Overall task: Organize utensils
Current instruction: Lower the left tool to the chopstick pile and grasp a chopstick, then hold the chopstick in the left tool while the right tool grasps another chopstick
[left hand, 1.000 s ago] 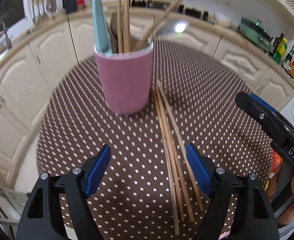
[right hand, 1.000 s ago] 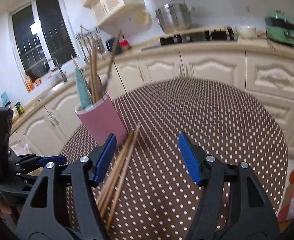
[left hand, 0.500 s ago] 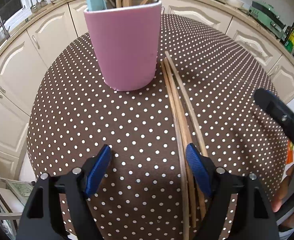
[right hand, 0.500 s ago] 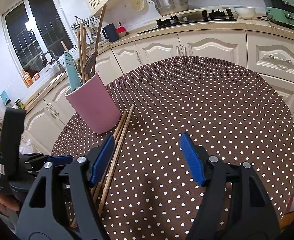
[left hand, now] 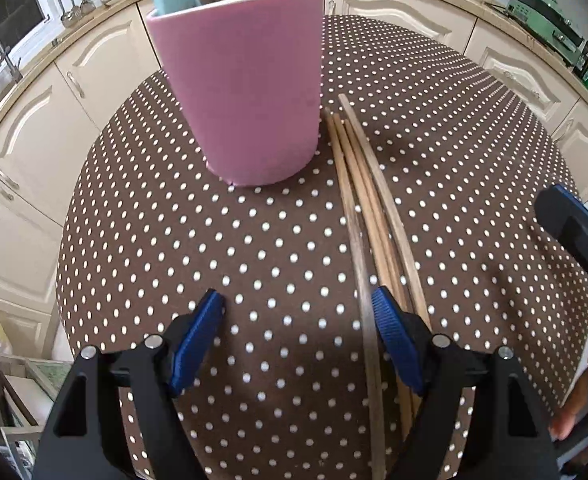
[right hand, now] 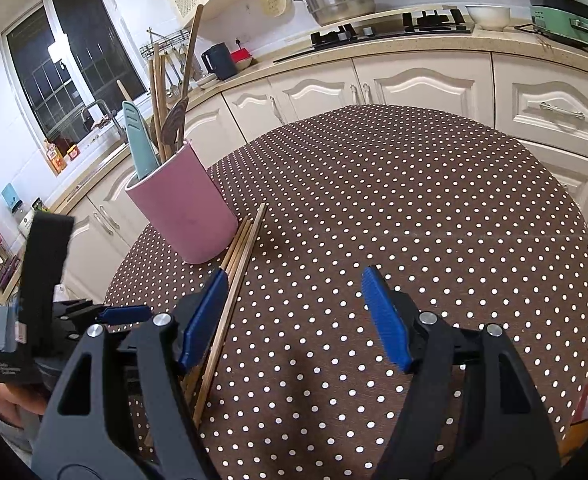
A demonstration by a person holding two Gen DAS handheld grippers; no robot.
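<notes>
The loose chopsticks [left hand: 368,200] lay in a bundle on the round tabletop [left hand: 474,160], their far tips just beside the base of the pink cup [left hand: 245,88], which stood toward the far-left edge. The bundle ran from there back toward the near edge, so the sticks pointed roughly along my reach; I judged that handy for a lengthwise pick.

The cup already held other utensils, a pale green handle [right hand: 137,148] and several wooden ones [right hand: 159,92] standing upright, so I took it for the place the chopsticks belonged.

My left gripper [left hand: 298,344] hung low over the cloth with its jaws spread wide and nothing between them. Its right finger sat over the near ends of the bundle, whether touching I couldn't tell, so the sticks were not yet between the pads.

My right gripper [right hand: 296,316] was likewise spread and empty, off to the bundle's right over bare cloth, its left finger close by the sticks.
</notes>
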